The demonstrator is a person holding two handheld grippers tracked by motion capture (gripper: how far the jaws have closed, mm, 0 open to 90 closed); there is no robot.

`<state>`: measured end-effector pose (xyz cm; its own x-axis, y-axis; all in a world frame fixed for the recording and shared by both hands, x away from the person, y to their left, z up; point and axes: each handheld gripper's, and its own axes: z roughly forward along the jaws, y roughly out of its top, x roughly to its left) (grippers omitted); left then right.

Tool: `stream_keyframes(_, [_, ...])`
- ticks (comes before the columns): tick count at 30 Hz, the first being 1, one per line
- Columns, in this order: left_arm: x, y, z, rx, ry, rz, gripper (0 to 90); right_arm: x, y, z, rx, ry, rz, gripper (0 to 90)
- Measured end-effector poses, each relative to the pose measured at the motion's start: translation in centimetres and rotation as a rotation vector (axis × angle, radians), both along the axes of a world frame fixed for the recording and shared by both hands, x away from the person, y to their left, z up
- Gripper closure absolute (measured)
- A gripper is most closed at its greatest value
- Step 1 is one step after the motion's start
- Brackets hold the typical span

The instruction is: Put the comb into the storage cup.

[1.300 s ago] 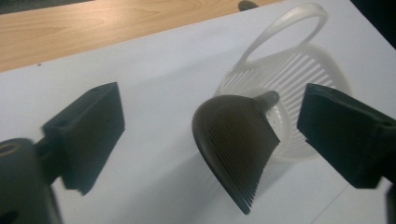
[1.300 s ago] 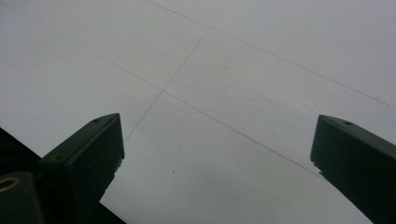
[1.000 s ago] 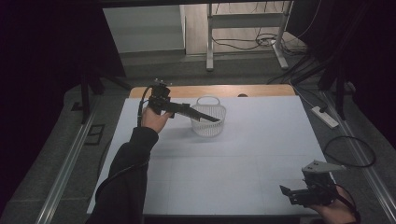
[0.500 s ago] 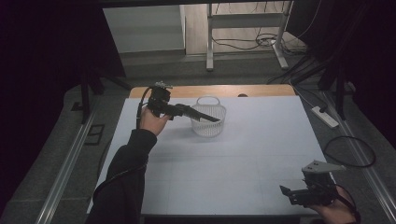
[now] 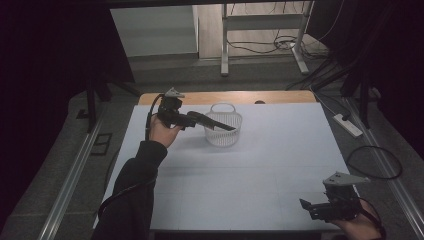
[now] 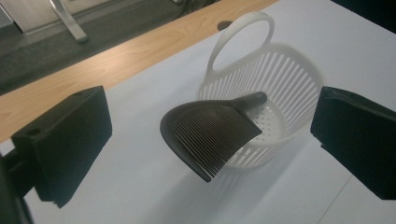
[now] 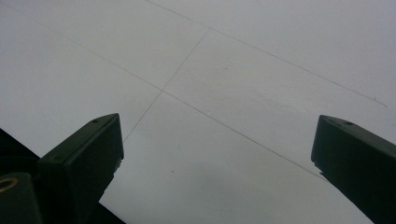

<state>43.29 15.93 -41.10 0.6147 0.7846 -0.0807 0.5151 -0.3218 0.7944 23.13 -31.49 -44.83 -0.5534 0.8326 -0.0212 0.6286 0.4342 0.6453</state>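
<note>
A white slotted basket (image 5: 226,136) with a loop handle stands at the far middle of the white table (image 5: 250,175). A black slotted scoop (image 6: 210,133) leans in the basket (image 6: 299,65), handle down inside, its ribbed head sticking out over the near rim. My left gripper (image 5: 192,119) hovers just left of the basket, pointing at the scoop (image 5: 218,123). In the left gripper view, the left gripper (image 6: 212,140) stands open, its jaws wide on either side of the scoop without touching it. My right gripper (image 5: 311,207) is open over bare table at the near right corner, also shown (image 7: 219,154).
A wooden strip (image 5: 280,96) runs along the table's far edge, just behind the basket. On the floor to the right lie a power strip (image 5: 347,125) and a coiled cable (image 5: 375,162). A metal frame (image 5: 260,30) stands beyond the table.
</note>
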Motion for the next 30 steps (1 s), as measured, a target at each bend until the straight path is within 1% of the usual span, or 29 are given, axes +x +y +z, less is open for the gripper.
stream_keyframes(4, [-0.3,0.1,0.0,0.013,-0.031,0.004,0.0,0.0,0.0,0.0,-0.002,0.0,0.001,2.5])
stream_keyframes(8, [-0.6,0.2,-0.1,0.01,-0.053,0.005,0.0,0.0,0.0,0.0,-0.003,-0.001,0.0,2.5])
stream_keyframes(15, [-0.9,0.5,-0.2,-0.009,-0.047,0.004,0.0,0.0,0.0,0.0,0.0,-0.003,-0.003,2.3])
stream_keyframes(18, [-1.2,0.8,-0.3,-0.027,-0.046,0.002,0.0,0.0,0.0,0.0,0.002,-0.005,-0.006,1.8])
stream_keyframes(22, [-1.5,1.1,-0.3,-0.04,-0.046,0.0,0.0,-0.1,-0.1,0.1,0.007,-0.01,-0.009,0.7])
stream_keyframes(30, [-2.3,1.8,-0.6,-0.067,-0.049,0.008,0.0,-0.1,-0.2,0.1,0.02,-0.015,-0.014,0.0])
